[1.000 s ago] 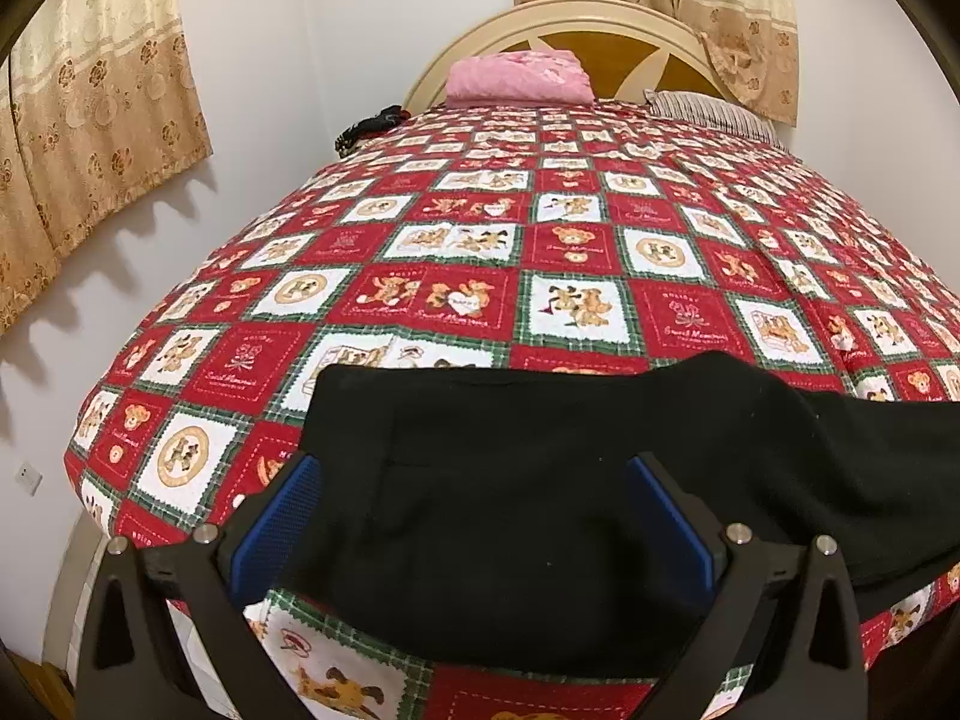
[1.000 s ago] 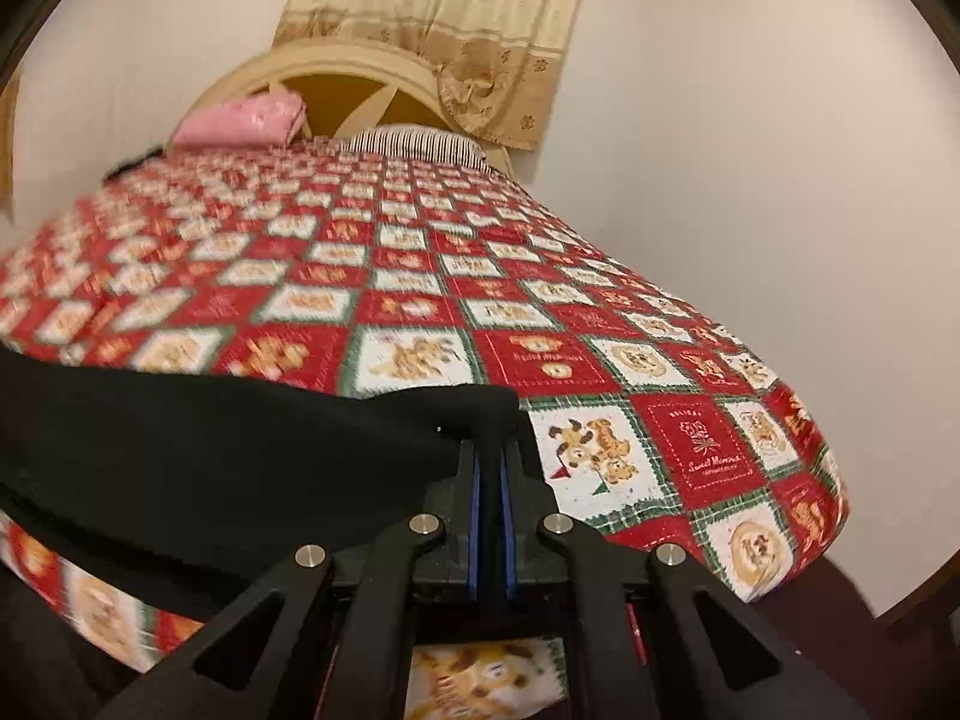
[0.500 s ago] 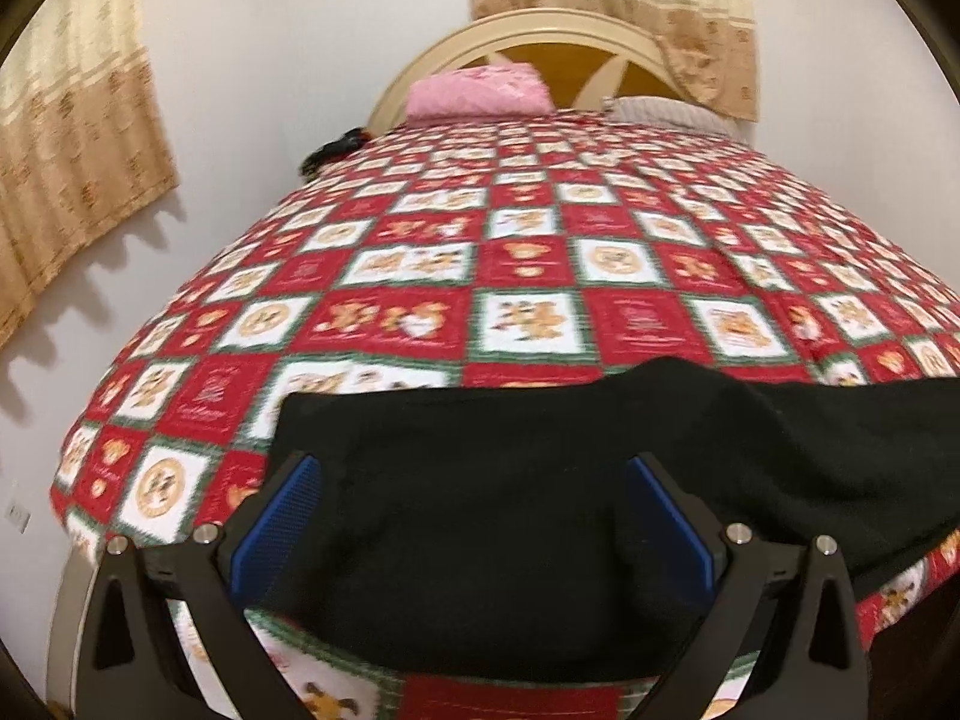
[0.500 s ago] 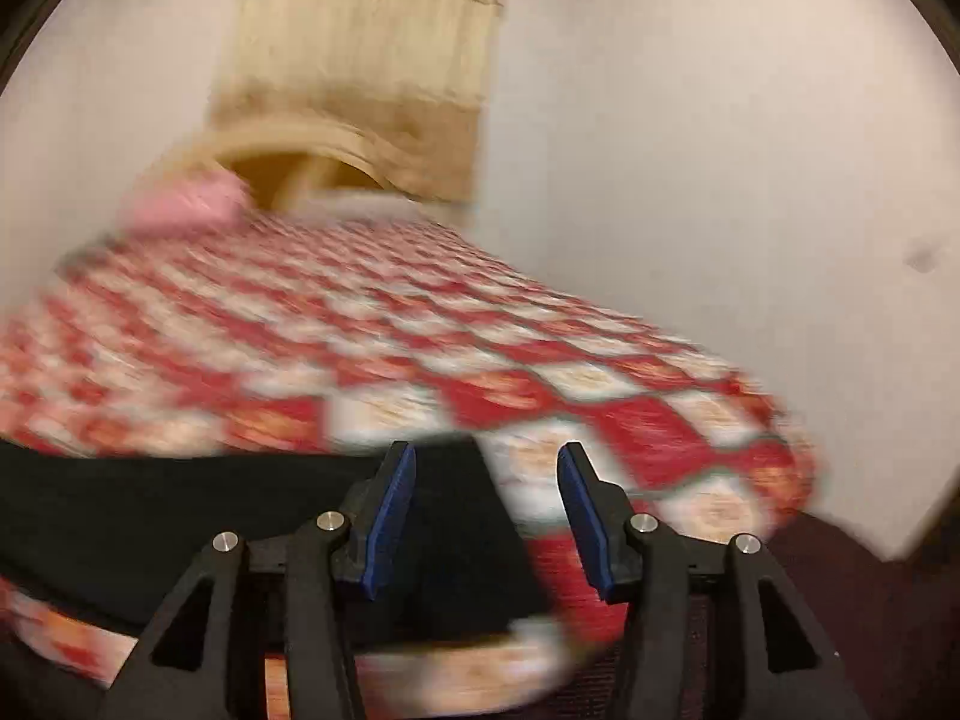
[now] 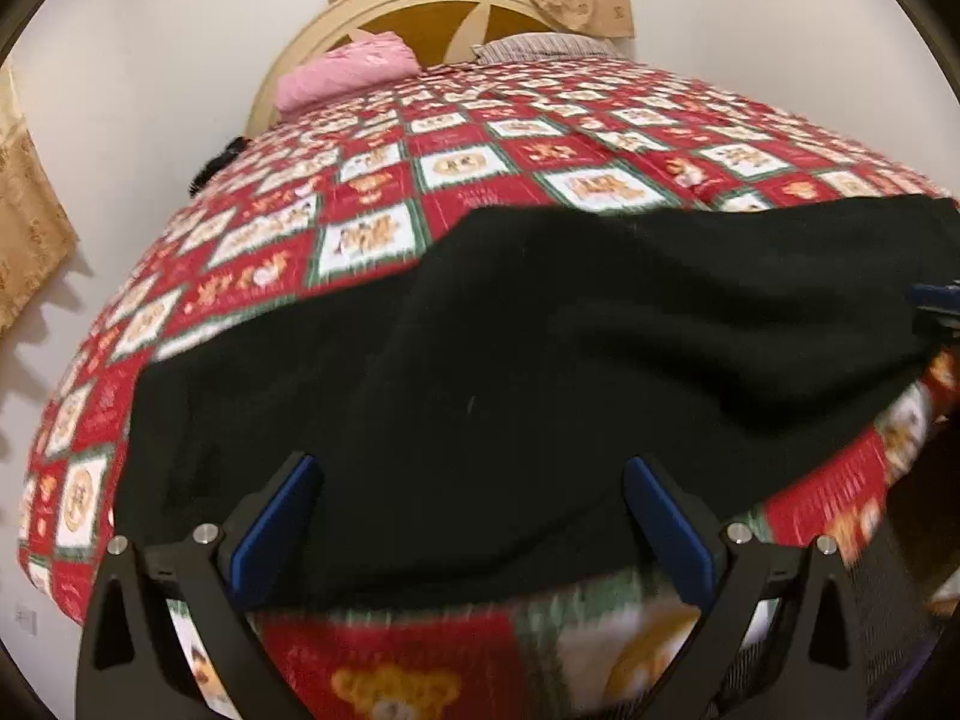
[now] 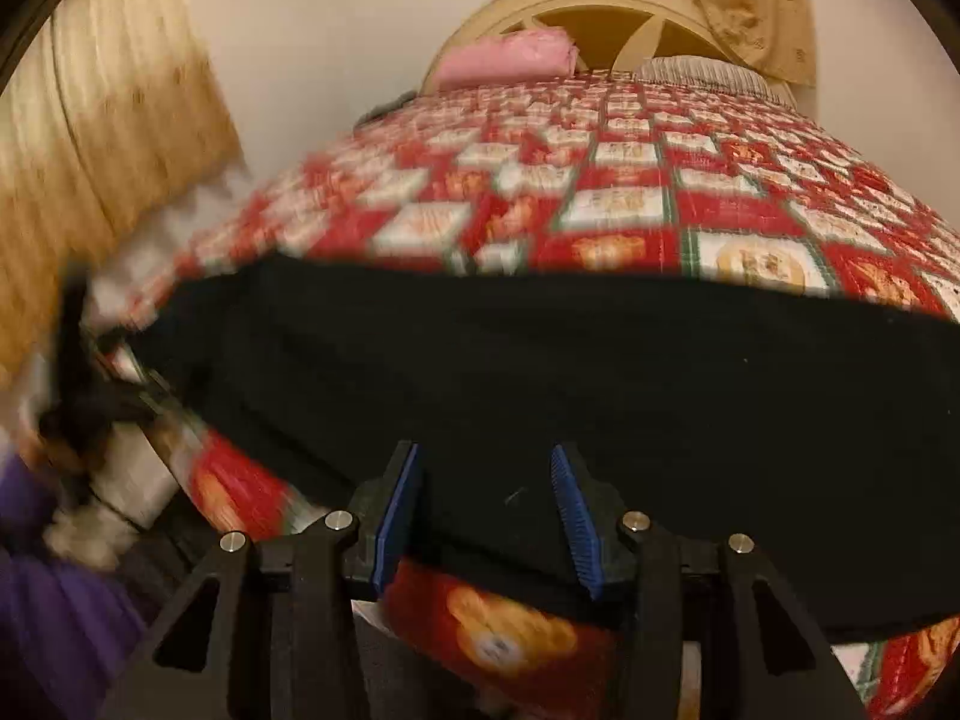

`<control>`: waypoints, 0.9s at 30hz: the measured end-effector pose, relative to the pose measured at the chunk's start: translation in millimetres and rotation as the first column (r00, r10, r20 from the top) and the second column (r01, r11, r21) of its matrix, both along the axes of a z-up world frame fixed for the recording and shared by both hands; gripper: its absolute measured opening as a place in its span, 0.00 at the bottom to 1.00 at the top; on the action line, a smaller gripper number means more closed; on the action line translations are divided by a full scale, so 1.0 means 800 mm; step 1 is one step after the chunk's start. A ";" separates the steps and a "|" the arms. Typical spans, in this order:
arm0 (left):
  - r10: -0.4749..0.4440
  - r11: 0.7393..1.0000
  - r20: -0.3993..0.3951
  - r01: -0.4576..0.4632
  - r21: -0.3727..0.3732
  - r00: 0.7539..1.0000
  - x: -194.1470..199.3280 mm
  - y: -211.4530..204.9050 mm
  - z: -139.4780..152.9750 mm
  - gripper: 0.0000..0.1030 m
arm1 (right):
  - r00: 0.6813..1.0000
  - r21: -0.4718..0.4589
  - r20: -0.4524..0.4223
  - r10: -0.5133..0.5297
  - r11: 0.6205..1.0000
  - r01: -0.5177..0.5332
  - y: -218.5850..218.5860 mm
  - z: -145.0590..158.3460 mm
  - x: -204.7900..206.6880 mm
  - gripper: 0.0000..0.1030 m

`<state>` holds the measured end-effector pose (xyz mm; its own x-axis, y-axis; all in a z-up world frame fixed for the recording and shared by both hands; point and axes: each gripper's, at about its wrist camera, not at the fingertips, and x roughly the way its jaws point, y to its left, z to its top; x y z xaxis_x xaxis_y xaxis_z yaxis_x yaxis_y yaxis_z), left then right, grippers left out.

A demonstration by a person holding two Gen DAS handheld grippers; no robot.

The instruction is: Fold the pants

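Black pants (image 5: 570, 372) lie spread flat across the near end of a bed, on a red, white and green patchwork quilt (image 5: 480, 144) printed with teddy bears. The fabric runs from one side of the bed to the other, close to the foot edge.

In the left wrist view, the left tongs (image 5: 474, 510) hang over the pants with their blue pads set wide apart; the cloth lies below them and neither pad presses on it. At the far right edge of that view, a sliver of the right tongs (image 5: 936, 306) shows beside the fabric.

In the right wrist view, the right tongs (image 6: 483, 510) stand over the near edge of the pants, partly parted and closing, with cloth in the gap but the pads not gripping it. To the left, blurred, the left tongs appear by the pants' end, near a purple sleeve (image 6: 54, 612).

At the head of the bed sit a pink pillow (image 5: 348, 75), a striped pillow (image 6: 702, 75) and a cream wooden headboard (image 5: 432, 6). Beige patterned curtains (image 6: 108, 138) hang on the walls.
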<state>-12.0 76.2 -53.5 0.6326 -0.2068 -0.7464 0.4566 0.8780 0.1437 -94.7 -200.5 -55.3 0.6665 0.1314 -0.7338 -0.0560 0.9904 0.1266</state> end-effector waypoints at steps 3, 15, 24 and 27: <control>0.026 1.000 -0.011 -0.026 -0.006 1.000 -0.010 0.030 0.004 1.00 | 0.999 -0.071 -0.014 -0.046 0.996 0.045 0.002 0.015 -0.012 0.44; 0.287 0.947 -0.007 -0.285 -0.147 0.958 -0.006 0.131 0.023 1.00 | 0.943 -0.102 0.070 0.324 0.943 -0.316 0.171 0.006 0.038 0.44; 0.405 0.911 0.029 -0.400 -0.095 0.914 0.043 0.153 0.007 1.00 | 0.933 -0.168 0.069 0.352 0.926 -0.337 0.175 0.002 0.063 0.03; 0.427 0.903 0.009 -0.426 -0.058 0.904 0.060 0.161 -0.003 1.00 | 0.929 -0.113 0.063 0.364 0.928 -0.356 0.152 0.018 0.046 0.03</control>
